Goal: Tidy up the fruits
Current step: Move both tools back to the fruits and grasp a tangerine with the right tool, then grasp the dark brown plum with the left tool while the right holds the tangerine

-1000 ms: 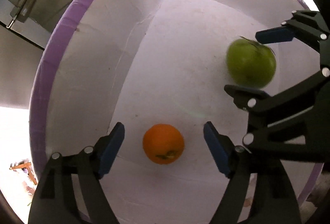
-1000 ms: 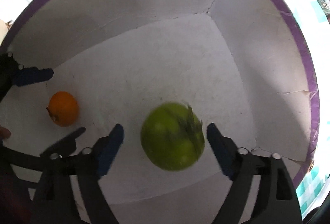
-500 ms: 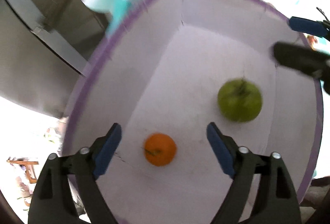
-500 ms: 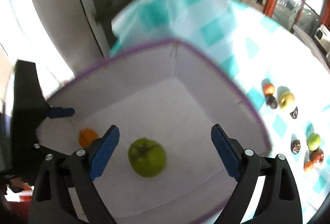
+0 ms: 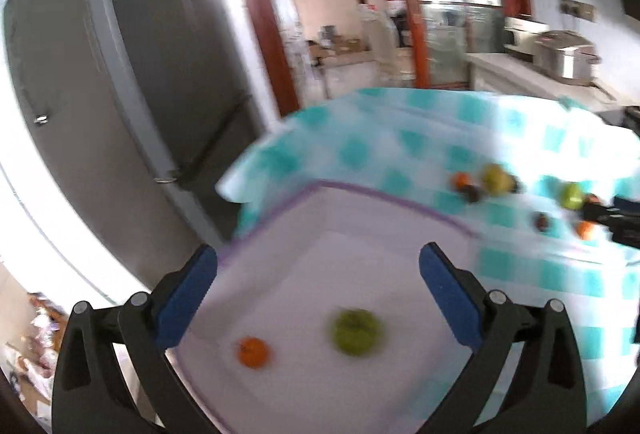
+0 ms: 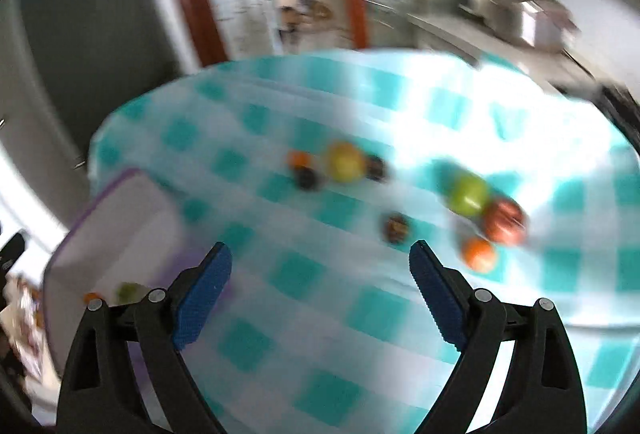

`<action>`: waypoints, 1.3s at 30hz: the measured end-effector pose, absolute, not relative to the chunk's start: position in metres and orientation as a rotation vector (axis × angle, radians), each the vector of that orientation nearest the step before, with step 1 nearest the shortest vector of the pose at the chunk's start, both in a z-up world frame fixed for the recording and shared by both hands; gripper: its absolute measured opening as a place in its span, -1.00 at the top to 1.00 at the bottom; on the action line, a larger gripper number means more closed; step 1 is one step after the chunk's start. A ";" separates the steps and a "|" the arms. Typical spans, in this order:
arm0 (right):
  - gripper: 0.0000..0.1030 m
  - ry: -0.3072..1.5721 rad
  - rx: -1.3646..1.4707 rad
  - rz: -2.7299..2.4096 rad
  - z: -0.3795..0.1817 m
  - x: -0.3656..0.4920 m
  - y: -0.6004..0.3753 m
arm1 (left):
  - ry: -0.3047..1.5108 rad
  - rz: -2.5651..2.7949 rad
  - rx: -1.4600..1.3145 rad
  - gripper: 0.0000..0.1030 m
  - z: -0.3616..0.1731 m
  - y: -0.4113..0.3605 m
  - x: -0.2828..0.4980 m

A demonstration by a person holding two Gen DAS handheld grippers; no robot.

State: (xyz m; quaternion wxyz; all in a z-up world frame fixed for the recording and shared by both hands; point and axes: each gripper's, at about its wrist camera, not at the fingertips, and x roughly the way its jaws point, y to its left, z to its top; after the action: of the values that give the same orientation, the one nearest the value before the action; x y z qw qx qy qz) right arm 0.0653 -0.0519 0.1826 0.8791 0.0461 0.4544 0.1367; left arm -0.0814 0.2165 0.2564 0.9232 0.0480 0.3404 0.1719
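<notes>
Two fruits lie inside the white box with the purple rim: a green apple and a small orange, both seen between and just below the spread fingers of the left gripper. The apple sits nearer the right-hand finger, the orange nearer the left-hand one, the two apart from each other. The left gripper is released and holds nothing.

The right gripper is likewise spread wide and empty, above the teal-and-white checked tablecloth. Beyond its fingertips a loose group of fruit rests on the cloth: a yellow apple with a small orange fruit and two dark fruits close around it. Farther toward the right-hand finger sit a second green apple, a red apple touching or nearly touching it, and another orange just beside the finger's tip. A single dark fruit lies between the two groups. The box shows outside the left-hand finger. Motion blur softens every fruit.
</notes>
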 end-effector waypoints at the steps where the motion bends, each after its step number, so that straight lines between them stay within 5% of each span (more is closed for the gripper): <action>1: -0.70 0.963 0.112 0.262 0.176 0.065 -0.070 | 0.711 0.320 0.091 -0.97 0.256 0.199 -0.080; 11: -0.62 1.104 0.274 0.086 0.079 0.074 -0.184 | 0.876 0.040 0.163 -0.97 0.191 0.092 -0.075; 25: -0.43 1.169 0.167 0.029 0.024 0.140 -0.160 | 1.017 -0.146 0.161 -0.97 0.091 0.054 0.020; 32: 0.19 1.141 0.046 -0.013 0.010 0.149 -0.144 | 1.038 -0.174 0.170 -0.97 0.049 0.041 0.083; 39: 0.20 1.119 0.142 -0.086 0.019 0.110 -0.166 | 1.022 -0.161 0.100 -0.96 0.029 0.018 0.160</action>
State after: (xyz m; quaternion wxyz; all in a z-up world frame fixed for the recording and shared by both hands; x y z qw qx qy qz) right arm 0.1105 -0.1660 0.0189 0.8442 0.0674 0.5302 -0.0408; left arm 0.1599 0.0180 0.0290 0.8680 0.0476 0.4882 -0.0771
